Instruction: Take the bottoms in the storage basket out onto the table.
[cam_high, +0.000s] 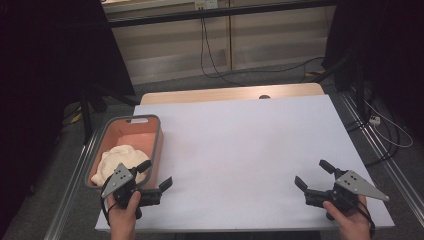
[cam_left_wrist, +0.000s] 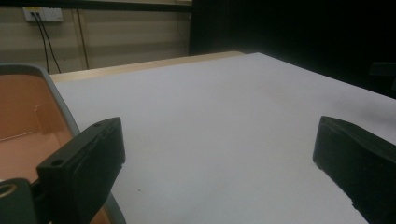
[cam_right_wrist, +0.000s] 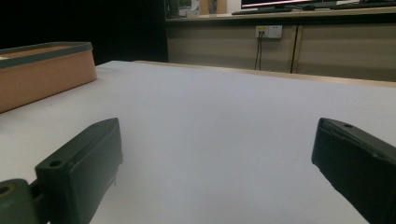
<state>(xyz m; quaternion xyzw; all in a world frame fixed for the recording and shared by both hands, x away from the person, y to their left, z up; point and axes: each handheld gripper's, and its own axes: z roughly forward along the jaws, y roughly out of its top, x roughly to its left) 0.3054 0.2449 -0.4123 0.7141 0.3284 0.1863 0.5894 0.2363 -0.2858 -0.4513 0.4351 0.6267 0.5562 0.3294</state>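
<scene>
Grippers idle: left gripper and right gripper both spread wide, empty. White cloth lies bunched inside the bin (table's left edge). Risk: left jaw catching the bin rim, dragging it on descent.

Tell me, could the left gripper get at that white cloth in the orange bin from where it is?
Probably yes. The left gripper is open and empty, right beside the bin's near corner. The white cloth lies in a heap with nothing on top, and the bin has no lid, so coming in from above looks free.
</scene>
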